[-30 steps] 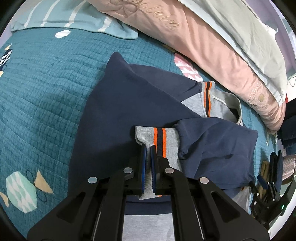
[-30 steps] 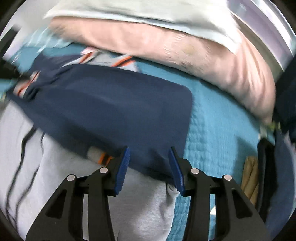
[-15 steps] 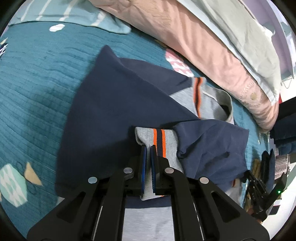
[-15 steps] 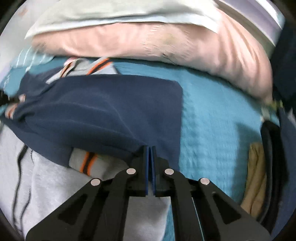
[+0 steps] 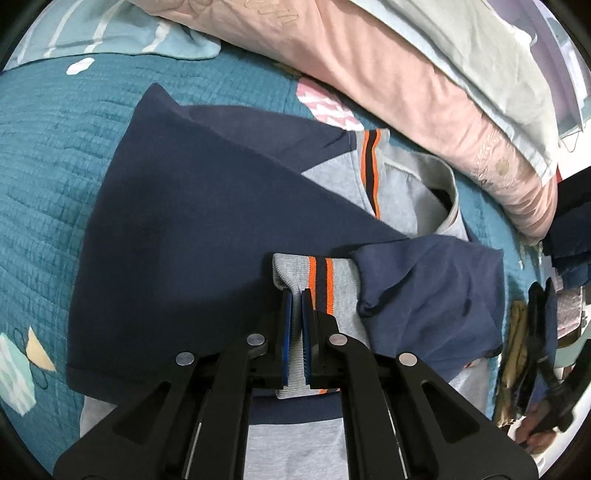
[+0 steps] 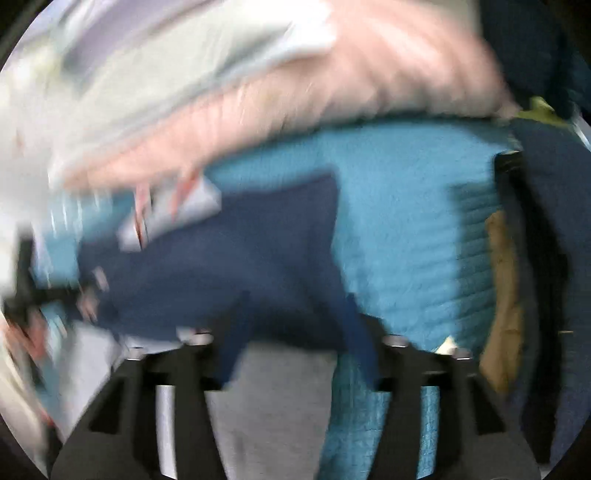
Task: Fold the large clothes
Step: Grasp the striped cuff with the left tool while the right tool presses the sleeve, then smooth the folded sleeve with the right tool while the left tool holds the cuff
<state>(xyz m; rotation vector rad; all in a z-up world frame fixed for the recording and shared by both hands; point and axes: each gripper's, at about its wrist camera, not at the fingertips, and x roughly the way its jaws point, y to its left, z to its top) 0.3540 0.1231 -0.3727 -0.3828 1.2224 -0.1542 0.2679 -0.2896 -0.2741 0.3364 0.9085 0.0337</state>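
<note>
A navy and grey sweatshirt (image 5: 207, 236) lies on the teal quilt (image 5: 44, 155), both sleeves folded in over its body. My left gripper (image 5: 296, 295) is shut on the grey sleeve cuff (image 5: 314, 277) with orange and navy stripes, held over the navy body. The grey collar (image 5: 443, 192) lies to the upper right. The right wrist view is heavily blurred; my right gripper (image 6: 295, 325) is open with its fingers wide apart, just over the edge of the navy sleeve (image 6: 236, 266). The right gripper also shows at the far right of the left wrist view (image 5: 546, 373).
A pink pillow (image 5: 388, 74) and a pale green one (image 5: 480, 48) lie along the far side of the bed. A striped light-blue cloth (image 5: 122, 33) is at the back left. Dark and tan clothes (image 6: 506, 306) are piled at the right edge.
My right gripper shut on the navy sleeve edge half a second ago and has now opened wide and swung, blurring its view. My left gripper stays shut on the cuff, nearly still.
</note>
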